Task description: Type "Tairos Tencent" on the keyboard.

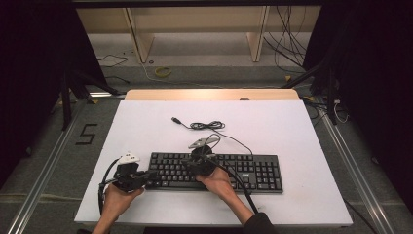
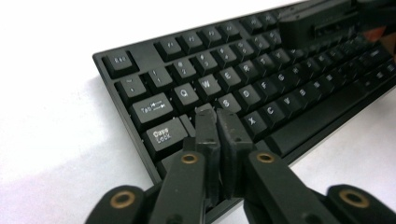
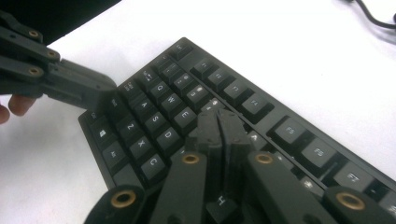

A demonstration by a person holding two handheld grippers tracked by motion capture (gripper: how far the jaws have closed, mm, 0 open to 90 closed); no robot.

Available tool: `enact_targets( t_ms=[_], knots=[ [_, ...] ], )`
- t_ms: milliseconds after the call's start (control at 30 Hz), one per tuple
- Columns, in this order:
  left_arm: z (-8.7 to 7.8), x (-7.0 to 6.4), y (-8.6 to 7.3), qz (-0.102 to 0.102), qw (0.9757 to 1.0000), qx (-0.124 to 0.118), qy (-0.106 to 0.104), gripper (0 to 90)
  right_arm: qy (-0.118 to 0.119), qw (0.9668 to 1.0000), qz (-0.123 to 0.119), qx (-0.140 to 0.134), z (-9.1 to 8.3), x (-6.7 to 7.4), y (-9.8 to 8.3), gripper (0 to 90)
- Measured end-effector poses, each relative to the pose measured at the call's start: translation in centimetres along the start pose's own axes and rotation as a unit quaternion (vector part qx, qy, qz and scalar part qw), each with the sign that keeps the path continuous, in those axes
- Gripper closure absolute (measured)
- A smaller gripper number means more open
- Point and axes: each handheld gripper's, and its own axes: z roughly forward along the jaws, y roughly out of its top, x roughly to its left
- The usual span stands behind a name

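Left gripper [image 2: 217,114] — jaws pressed together, tips at the keyboard's [image 1: 243,170] left end | right gripper [image 3: 220,119] — jaws together too, over the mid keys | white table [image 1: 146,126]

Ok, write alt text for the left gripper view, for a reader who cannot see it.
The left gripper, jaws shut together, points at the left end of a black keyboard, its tips over the keys beside Caps Lock. The keyboard lies on a white table, and the right gripper hovers over its far keys at upper right.
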Motion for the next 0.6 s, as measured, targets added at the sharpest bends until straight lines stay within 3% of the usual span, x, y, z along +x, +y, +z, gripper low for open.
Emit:
enact_targets(
  t_ms=[267,600],
  knots=[
    [-0.2,0.0,0.1,-0.009,0.9998,-0.012,-0.014,73.1,0.008,0.9999,0.0,-0.008,-0.9,-0.2,-0.2,80.1],
    [-0.1,-0.1,0.4,-0.013,0.9996,-0.019,-0.013,57.0,0.016,0.9997,-0.003,-0.02,-2.3,-0.3,-0.7,73.2]
  ],
)
